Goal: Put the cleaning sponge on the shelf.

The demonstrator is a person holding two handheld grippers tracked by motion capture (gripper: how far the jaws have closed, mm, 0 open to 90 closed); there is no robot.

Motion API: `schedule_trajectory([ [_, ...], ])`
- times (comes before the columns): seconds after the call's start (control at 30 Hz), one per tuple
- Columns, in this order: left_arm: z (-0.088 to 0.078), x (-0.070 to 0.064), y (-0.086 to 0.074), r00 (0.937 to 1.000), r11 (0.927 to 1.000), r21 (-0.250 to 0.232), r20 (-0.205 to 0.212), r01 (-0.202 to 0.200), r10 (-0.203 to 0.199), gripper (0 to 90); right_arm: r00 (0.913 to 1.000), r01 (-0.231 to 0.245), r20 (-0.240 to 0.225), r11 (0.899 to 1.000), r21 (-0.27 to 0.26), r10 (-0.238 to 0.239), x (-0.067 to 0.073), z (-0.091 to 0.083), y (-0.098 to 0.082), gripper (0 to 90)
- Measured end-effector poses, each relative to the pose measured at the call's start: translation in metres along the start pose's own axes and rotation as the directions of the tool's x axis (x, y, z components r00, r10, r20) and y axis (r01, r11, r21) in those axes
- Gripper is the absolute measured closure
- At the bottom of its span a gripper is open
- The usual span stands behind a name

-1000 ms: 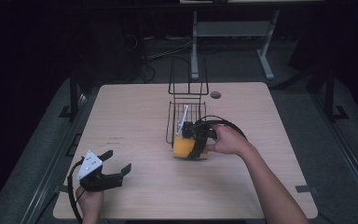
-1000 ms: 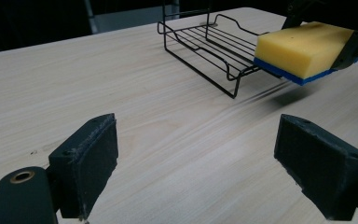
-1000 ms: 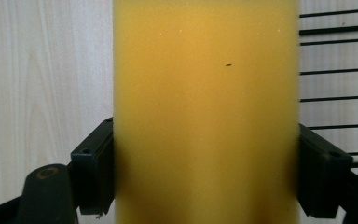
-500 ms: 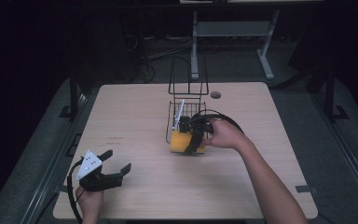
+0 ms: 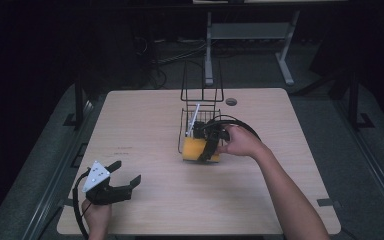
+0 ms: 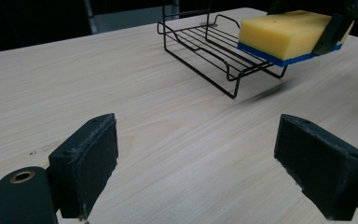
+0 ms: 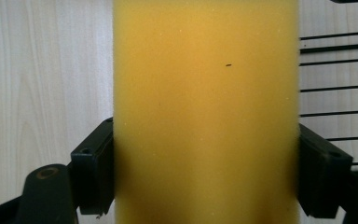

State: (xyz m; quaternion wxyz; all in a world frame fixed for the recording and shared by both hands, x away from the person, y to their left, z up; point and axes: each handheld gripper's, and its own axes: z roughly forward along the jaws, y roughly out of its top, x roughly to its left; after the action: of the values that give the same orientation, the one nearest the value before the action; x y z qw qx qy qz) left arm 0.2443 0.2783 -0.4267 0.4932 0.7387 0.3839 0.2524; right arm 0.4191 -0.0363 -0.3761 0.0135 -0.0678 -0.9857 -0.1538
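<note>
A yellow sponge (image 5: pixel 196 149) with a blue underside hangs just above the table at the near end of a black wire rack (image 5: pixel 200 117). My right gripper (image 5: pixel 207 150) is shut on the sponge (image 7: pixel 205 107), one jaw on each long side. From the left gripper view the sponge (image 6: pixel 284 35) floats over the rack's low tray (image 6: pixel 219 49), its blue layer facing down. My left gripper (image 5: pixel 125 175) rests open near the table's front left corner, with nothing between its jaws (image 6: pixel 196 158).
The wire rack has a tall upright back (image 5: pixel 201 82) at its far end and a white strip (image 5: pixel 193 120) leaning inside. A round cable hole (image 5: pixel 231 101) sits in the wooden tabletop (image 5: pixel 145 120) behind the rack. Dark floor and a grey frame lie beyond.
My right gripper has carried the sponge a little toward the rack's near end and lifted it slightly. The left gripper has stayed in place, open.
</note>
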Motion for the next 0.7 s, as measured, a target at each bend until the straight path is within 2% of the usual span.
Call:
schedule_trajectory([
  [0.13,0.0,0.0,0.0,1.0,1.0,-0.004,0.0,0.006,-0.006,12.8,1.0,-0.002,0.007,1.0,0.024,0.002,-0.002,0.001,0.002,21.4],
  [0.2,-0.001,0.001,0.0,1.0,1.0,-0.003,0.0,0.008,-0.008,12.8,1.0,-0.001,0.01,1.0,0.013,0.001,-0.004,0.0,0.004,21.4],
  [0.33,-0.001,0.001,0.0,1.0,1.0,-0.005,0.0,0.007,-0.007,12.8,0.9999,0.005,0.016,1.0,0.027,-0.005,-0.008,-0.001,0.008,21.4],
  [0.4,-0.001,0.001,0.0,1.0,1.0,-0.005,0.001,0.008,-0.008,12.8,1.0,0.001,0.007,1.0,0.011,-0.001,-0.011,-0.001,0.009,21.4],
  [0.53,0.0,0.001,0.0,0.9999,0.9999,-0.006,0.005,0.009,-0.009,12.8,0.9998,0.003,0.021,0.999,0.035,-0.004,-0.015,-0.002,0.013,21.4],
  [0.7,-0.002,0.002,0.0,0.9999,0.9999,-0.012,-0.001,0.01,-0.01,12.8,0.9997,-0.019,0.017,0.999,0.026,0.018,-0.023,-0.003,0.014,21.4],
])
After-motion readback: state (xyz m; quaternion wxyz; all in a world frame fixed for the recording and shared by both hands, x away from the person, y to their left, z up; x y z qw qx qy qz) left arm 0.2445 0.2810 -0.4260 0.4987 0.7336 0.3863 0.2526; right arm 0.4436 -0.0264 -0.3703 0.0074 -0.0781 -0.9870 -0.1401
